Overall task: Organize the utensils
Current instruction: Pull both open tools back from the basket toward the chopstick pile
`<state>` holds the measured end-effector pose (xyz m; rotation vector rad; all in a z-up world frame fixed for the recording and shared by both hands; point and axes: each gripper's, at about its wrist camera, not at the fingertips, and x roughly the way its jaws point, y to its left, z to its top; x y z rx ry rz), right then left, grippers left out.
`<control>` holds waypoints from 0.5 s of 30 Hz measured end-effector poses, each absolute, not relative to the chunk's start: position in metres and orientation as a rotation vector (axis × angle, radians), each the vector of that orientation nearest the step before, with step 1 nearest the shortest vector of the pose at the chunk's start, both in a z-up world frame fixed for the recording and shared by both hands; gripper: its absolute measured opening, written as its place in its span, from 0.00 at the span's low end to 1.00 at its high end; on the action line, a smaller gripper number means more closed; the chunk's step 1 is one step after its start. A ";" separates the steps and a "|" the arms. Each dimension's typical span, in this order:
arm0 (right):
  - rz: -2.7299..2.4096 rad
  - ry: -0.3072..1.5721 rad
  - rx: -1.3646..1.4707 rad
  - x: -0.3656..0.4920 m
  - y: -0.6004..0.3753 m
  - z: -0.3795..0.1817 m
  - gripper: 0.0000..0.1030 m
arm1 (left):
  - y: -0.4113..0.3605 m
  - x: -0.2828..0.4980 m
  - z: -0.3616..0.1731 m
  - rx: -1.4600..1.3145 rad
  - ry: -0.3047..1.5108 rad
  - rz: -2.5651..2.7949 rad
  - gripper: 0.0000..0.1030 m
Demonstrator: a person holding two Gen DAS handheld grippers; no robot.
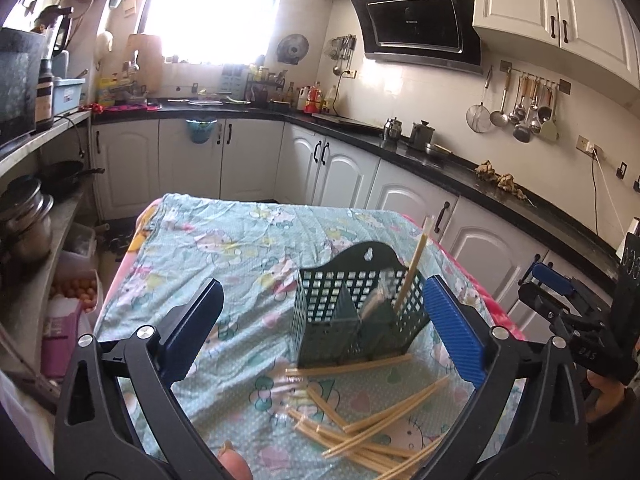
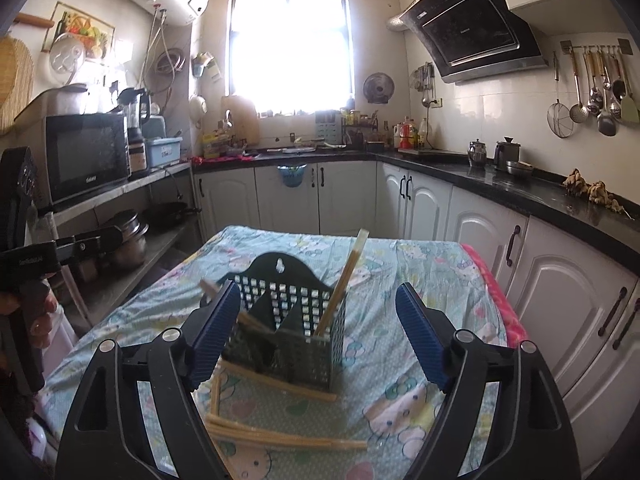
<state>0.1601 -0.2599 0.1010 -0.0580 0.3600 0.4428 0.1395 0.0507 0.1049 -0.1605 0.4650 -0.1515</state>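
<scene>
From my left wrist view, the left claw (image 1: 320, 336) stands wide apart and empty, the green holder (image 1: 356, 312) between its fingers, loose chopsticks (image 1: 360, 428) scattered on the surface (image 1: 224, 248) before it.

From the right wrist view, my right claw (image 2: 316, 336) gapes empty too. Chopsticks look light, stiff, slippery; I'd pinch mid-shaft.

Left gripper (image 1: 322, 332) tilted slightly downward, jaws spread wide, nothing pressed between the blue pads (image 1: 454, 330). Right gripper (image 2: 318, 334) likewise angled down, jaws parted, gripping nothing. A hand (image 2: 38, 312) wrapped round the left gripper's handle.
</scene>
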 end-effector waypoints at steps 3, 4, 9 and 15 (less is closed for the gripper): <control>0.445 0.373 -0.065 0.152 -0.259 0.095 0.75 | 0.050 0.132 0.099 -0.153 0.470 -0.152 0.90; 0.442 0.378 -0.064 0.149 -0.260 0.093 0.76 | 0.049 0.131 0.098 -0.156 0.472 -0.153 0.90; 0.442 0.403 -0.057 0.140 -0.262 0.085 0.76 | 0.049 0.121 0.088 -0.165 0.486 -0.155 0.90; 0.445 0.431 -0.078 0.129 -0.262 0.074 0.76 | 0.043 0.112 0.076 -0.157 0.499 -0.162 0.90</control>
